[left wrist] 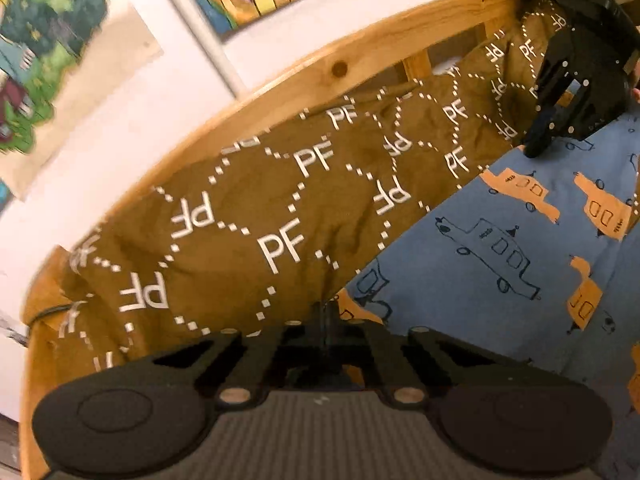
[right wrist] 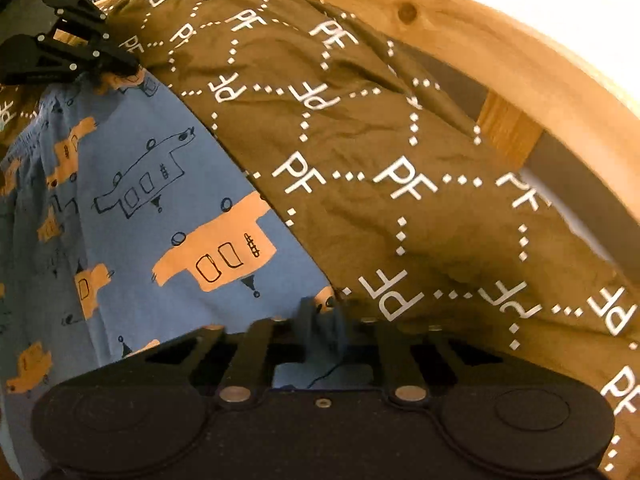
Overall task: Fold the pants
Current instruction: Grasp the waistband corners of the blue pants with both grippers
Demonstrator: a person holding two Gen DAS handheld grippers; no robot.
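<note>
- Left wrist view: the left gripper (left wrist: 327,312) has its fingers pressed together, pinching the edge of the blue pants (left wrist: 500,248), which are printed with orange and outlined cars.
- The pants spread out to the right of the fingers, lying flat on the bed.
- A brown blanket (left wrist: 280,208) with white "PF" letters and dotted lines lies just beside the pants, along the wooden bed frame (left wrist: 320,76).
- The right gripper (left wrist: 536,148) shows at the upper right, its fingertips down at the far edge of the pants beside the blanket; from here I cannot tell how its fingers stand.
- Colourful pictures (left wrist: 48,52) hang on the white wall behind.
- Right wrist view: the right gripper (right wrist: 320,312) is closed on a bunched fold of the blue pants (right wrist: 160,184).
- The fabric stretches away to the left gripper (right wrist: 134,66) at the upper left, which grips the far edge.
- The brown blanket (right wrist: 400,160) borders the pants on the right, against the wooden bed frame (right wrist: 500,64).
</note>
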